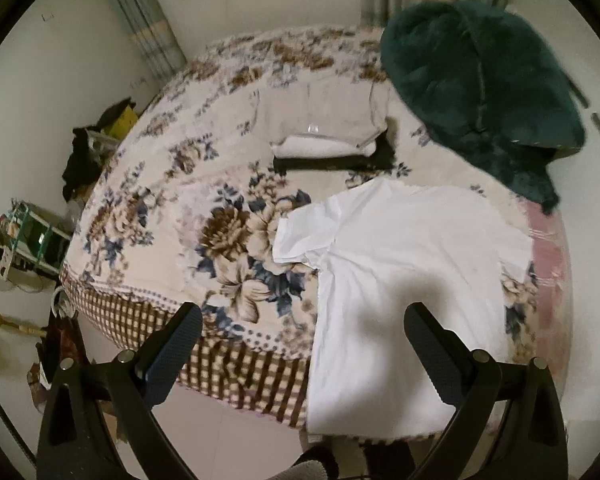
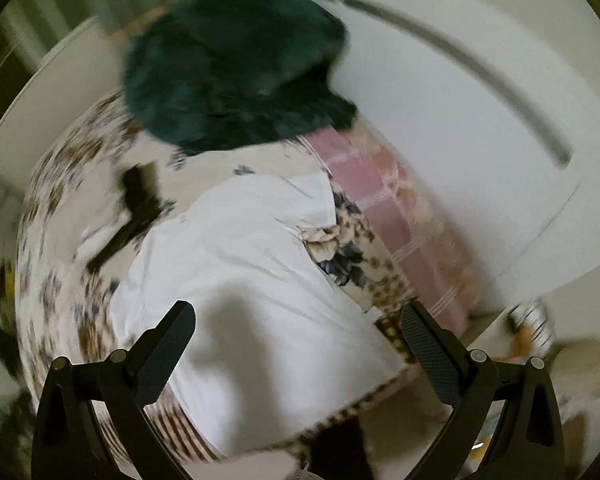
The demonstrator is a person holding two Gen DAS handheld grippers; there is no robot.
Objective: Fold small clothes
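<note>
On the near side of the bed, a white T-shirt [image 1: 400,272] lies spread flat on the floral blanket [image 1: 204,208], its hem draping over the checked blanket border toward me. At 9 o'clock of the shirt's body, one short sleeve fans out over a large printed flower. My left claw [image 1: 304,316] hovers above the shirt's lower edge, fingers spread wide and released, gripping nothing; its shadow falls on the cloth. My right claw [image 2: 298,316] hangs likewise released over the same T-shirt [image 2: 252,264], fingers wide apart, also empty; this view is motion-blurred. At 12 o'clock of the shirt, a stack of folded clothes [image 1: 324,128] sits on the blanket, pale garments above a black one. At 1 o'clock, a dark green fuzzy garment [image 1: 480,92] lies heaped at the bed's far corner. At 3 o'clock, a pink checked sheet [image 2: 364,200] shows beside the blanket. At 9 o'clock of the bed, clutter [image 1: 32,236] stands on the floor against the wall.
</note>
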